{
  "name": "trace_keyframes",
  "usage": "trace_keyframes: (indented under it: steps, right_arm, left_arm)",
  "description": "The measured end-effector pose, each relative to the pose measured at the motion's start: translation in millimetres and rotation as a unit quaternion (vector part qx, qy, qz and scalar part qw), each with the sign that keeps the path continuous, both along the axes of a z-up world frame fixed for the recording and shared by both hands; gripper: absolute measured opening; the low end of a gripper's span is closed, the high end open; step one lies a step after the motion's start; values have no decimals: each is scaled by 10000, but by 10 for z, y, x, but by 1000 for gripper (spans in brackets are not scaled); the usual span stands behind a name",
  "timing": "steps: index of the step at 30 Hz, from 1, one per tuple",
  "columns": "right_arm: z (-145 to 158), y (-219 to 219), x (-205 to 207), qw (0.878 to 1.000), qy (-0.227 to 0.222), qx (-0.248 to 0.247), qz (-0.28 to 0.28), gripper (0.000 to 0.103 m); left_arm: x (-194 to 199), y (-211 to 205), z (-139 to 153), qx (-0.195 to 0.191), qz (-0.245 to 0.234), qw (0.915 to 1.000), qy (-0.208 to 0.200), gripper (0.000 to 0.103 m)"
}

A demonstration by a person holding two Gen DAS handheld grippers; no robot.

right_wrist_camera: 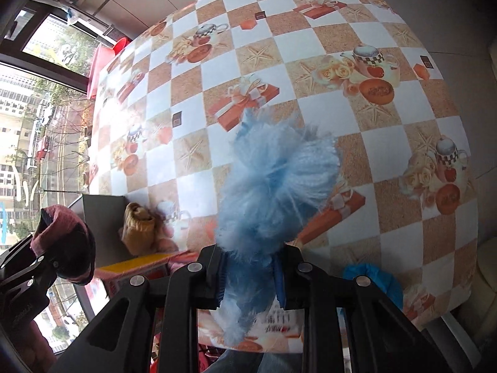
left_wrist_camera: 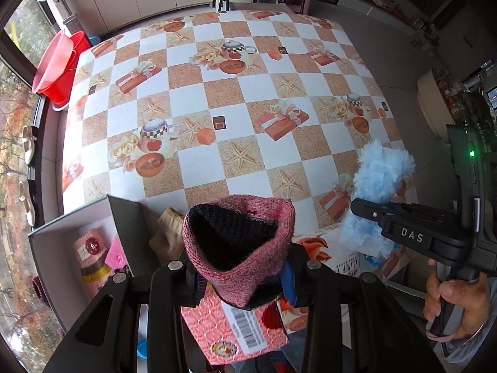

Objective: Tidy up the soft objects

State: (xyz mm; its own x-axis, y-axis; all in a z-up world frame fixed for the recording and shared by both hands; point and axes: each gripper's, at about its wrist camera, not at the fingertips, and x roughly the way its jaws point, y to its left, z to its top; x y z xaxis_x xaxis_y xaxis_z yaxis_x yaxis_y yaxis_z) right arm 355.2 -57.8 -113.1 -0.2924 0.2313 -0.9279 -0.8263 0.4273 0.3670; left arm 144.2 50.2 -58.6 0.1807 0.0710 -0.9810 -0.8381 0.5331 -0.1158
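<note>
What worried me most was the pink knit piece working loose: my left gripper had it pinched only by its lower edge, so the open cuff stood up above the fingers and could have sagged or slid out on any quick swing toward the grey box at my left, where other soft things already lay. The fluffy blue piece seemed the likelier to shed or snag, since my right gripper was closed on a thin waist of it with the bulk billowing forward over the checkered tablecloth. Both pieces were held up off the table, near its closest edge, with the beige knitted item resting just beside the box wall.
</note>
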Motion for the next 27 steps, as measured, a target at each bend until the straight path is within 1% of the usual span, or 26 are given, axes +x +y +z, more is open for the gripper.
trace_keyframes:
  steps: [1,2,7,16,22,27]
  right_arm:
    - [18,-38,-34,10000,-16,-6,16,26]
    - [-28,-60,-149,10000,-33,-9,20,26]
    - [-1,-246,-351,9999,-107,-62,32,26]
    - [227,-551,-678,9998,-172,21,10,26]
    - [411,-622,-997,9994,-216,158,232,26]
    - [580,-633,-1303,9980,-230,338,477,26]
  left_arm:
    - [-35,-33,17,13,7,10000,-22,41]
    - [-77,-76,34,29,7,10000,-45,41]
    - [-280,-283,103,8,-1,9998,-181,41]
    - [-696,-621,290,101,65,9992,-388,41]
    - [-1048,-806,335,47,298,9983,-497,41]
    - [-1374,-941,330,19,636,9965,-547,41]
